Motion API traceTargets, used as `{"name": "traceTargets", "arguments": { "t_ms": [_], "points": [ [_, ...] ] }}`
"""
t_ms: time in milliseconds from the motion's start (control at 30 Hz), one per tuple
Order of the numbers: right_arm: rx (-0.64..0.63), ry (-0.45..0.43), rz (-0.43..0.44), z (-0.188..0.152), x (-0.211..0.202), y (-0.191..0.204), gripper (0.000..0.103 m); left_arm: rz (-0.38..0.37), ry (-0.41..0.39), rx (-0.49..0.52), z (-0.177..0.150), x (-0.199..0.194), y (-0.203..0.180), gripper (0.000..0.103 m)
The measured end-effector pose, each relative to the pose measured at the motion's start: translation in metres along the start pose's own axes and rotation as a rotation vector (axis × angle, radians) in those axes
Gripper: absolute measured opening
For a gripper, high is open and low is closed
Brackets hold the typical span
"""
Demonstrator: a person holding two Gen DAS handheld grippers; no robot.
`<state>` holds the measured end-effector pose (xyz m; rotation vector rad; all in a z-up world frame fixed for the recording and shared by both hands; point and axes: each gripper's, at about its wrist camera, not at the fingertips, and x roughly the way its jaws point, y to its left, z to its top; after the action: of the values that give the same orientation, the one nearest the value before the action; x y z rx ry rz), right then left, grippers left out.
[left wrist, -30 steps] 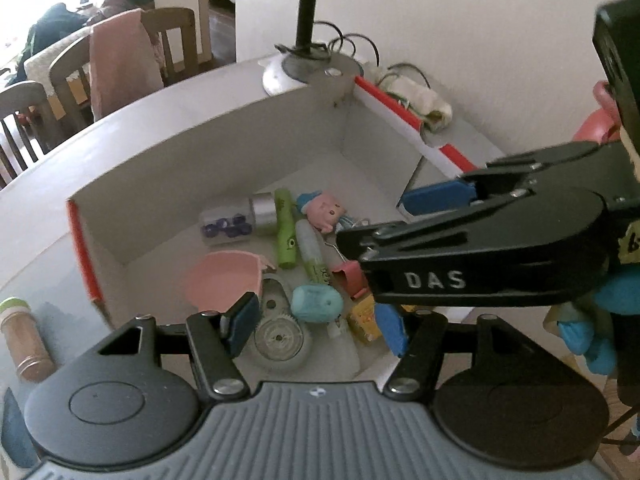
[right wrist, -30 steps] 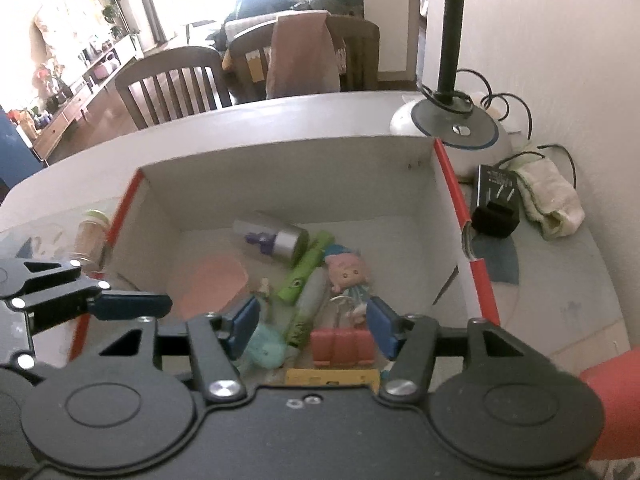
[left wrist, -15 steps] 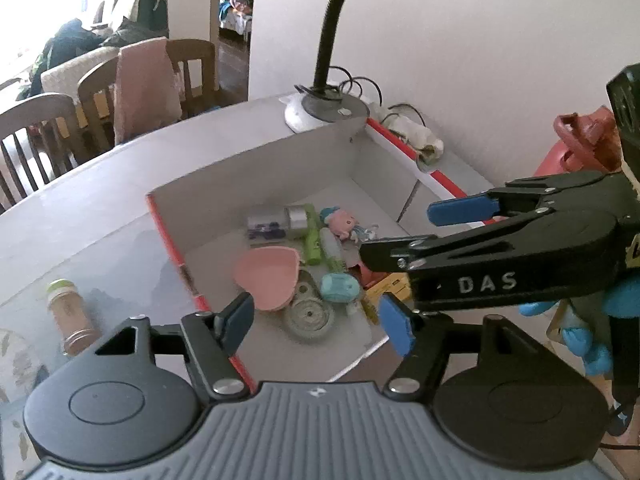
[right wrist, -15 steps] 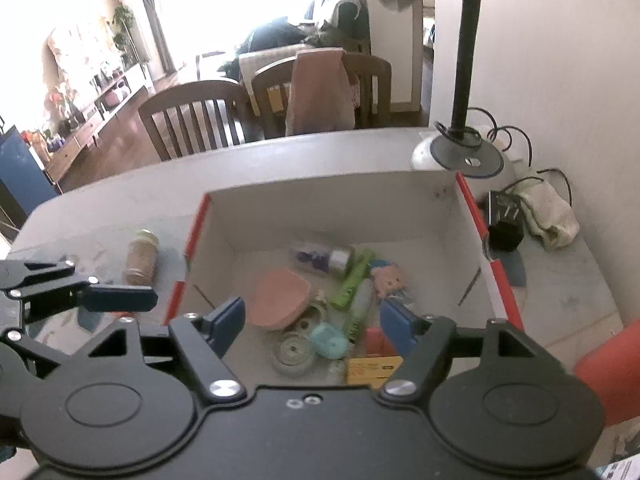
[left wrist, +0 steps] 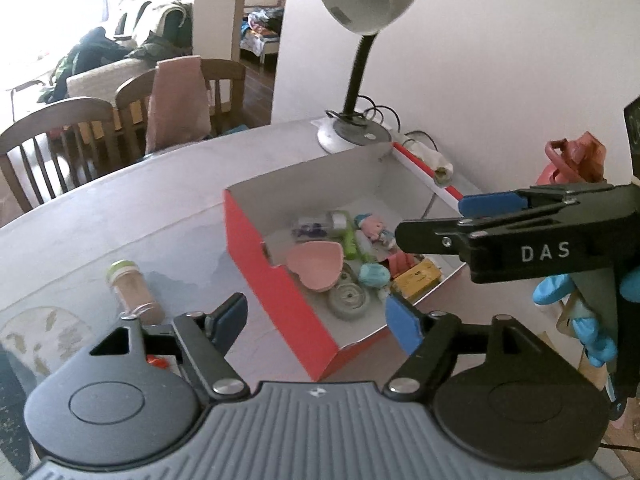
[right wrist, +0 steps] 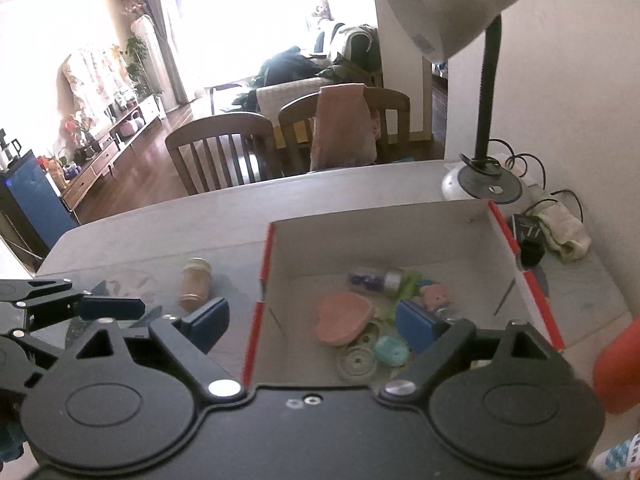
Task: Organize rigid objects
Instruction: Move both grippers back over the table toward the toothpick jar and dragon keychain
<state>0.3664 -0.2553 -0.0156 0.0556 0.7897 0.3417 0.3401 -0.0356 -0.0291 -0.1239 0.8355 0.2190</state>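
Observation:
A red cardboard box (left wrist: 276, 280) with a white inside (right wrist: 376, 236) stands on the grey table. It holds several small things: a pink heart-shaped dish (left wrist: 316, 266) (right wrist: 342, 318), a teal case (left wrist: 374, 274), a grey round tape (right wrist: 357, 360), a green tube (left wrist: 349, 240), a small doll (left wrist: 374, 227) and a yellow box (left wrist: 418, 274). My left gripper (left wrist: 316, 320) is open and empty, above the box's near left corner. My right gripper (right wrist: 310, 320) is open and empty, above the box's near edge.
A small brown bottle (left wrist: 134, 294) (right wrist: 195, 284) lies on the table left of the box. A desk lamp (right wrist: 480, 92) stands behind the box, with a charger (right wrist: 528, 240) and a cloth (right wrist: 564, 232) beside it. Wooden chairs (right wrist: 228, 152) stand at the table's far edge.
Both grippers have pulled back and up from inside the box. The box and table now look smaller and farther. Both sets of jaws have opened wider, still empty.

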Motion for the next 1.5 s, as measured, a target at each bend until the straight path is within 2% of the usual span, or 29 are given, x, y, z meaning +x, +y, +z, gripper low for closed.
{"name": "traceTargets", "arguments": {
  "t_ms": [300, 567, 767, 1000, 1100, 1200, 1333, 1500],
  "points": [
    [-0.013, -0.02, 0.036, 0.001, 0.002, 0.04, 0.1, 0.041, -0.034, -0.03, -0.02, -0.026, 0.036, 0.083],
    [-0.046, 0.012, 0.073, 0.007, 0.03, 0.087, 0.102, 0.105, -0.035, -0.056, -0.039, -0.039, 0.068, 0.084],
    [-0.067, 0.06, 0.09, 0.015, 0.061, 0.117, 0.102, 0.121, -0.049, -0.107, -0.053, -0.043, 0.094, 0.096],
    [-0.111, 0.118, 0.089, 0.021, 0.1, 0.145, 0.102, 0.157, -0.058, -0.196, -0.068, -0.034, 0.123, 0.101],
    [-0.127, 0.141, 0.081, 0.023, 0.116, 0.154, 0.102, 0.222, -0.059, -0.223, -0.074, -0.027, 0.131, 0.102],
    [-0.137, 0.17, 0.084, 0.024, 0.132, 0.158, 0.102, 0.254, -0.049, -0.243, -0.08, -0.016, 0.137, 0.102],
    [-0.157, 0.208, 0.077, 0.025, 0.152, 0.163, 0.102, 0.252, -0.026, -0.278, -0.086, -0.001, 0.145, 0.102],
    [-0.173, 0.247, 0.075, 0.025, 0.176, 0.167, 0.1, 0.285, -0.021, -0.304, -0.093, 0.015, 0.153, 0.102]
  ]
}}
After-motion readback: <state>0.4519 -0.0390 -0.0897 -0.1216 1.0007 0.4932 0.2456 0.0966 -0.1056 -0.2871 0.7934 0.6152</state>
